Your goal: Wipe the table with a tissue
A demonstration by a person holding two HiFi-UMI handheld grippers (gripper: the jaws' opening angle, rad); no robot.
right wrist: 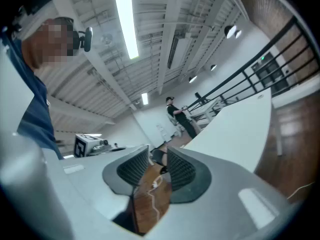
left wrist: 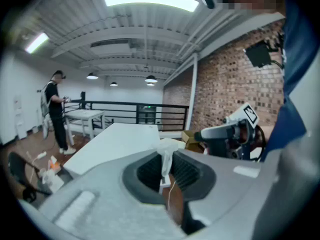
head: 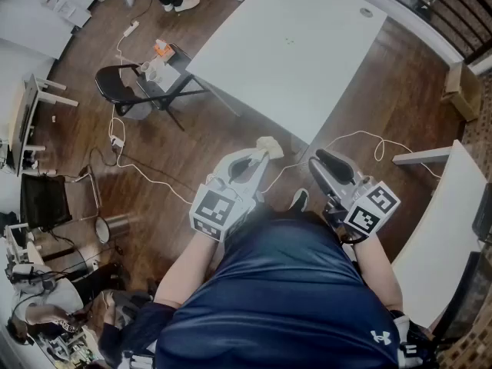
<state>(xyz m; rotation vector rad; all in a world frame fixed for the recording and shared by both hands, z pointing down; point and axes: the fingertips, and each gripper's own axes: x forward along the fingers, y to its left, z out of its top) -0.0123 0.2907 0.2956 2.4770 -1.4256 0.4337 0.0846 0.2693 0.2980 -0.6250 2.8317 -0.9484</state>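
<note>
A crumpled white tissue (head: 270, 146) sticks out from the tip of my left gripper (head: 257, 158), short of the near corner of the white table (head: 296, 52). In the left gripper view the jaws are shut on the tissue (left wrist: 166, 156), which stands up as a thin strip between the pads. My right gripper (head: 317, 162) hangs level to the right of it, above the floor, jaws apart. In the right gripper view its pads (right wrist: 183, 169) have a clear gap with only floor and cable behind them. The table (right wrist: 235, 129) lies ahead on the right.
A black folding chair (head: 142, 87) with small items stands left of the table. White cables (head: 154, 179) trail over the wooden floor. A second white table (head: 438, 229) edge is at the right. A person (left wrist: 55, 109) stands far off by a railing.
</note>
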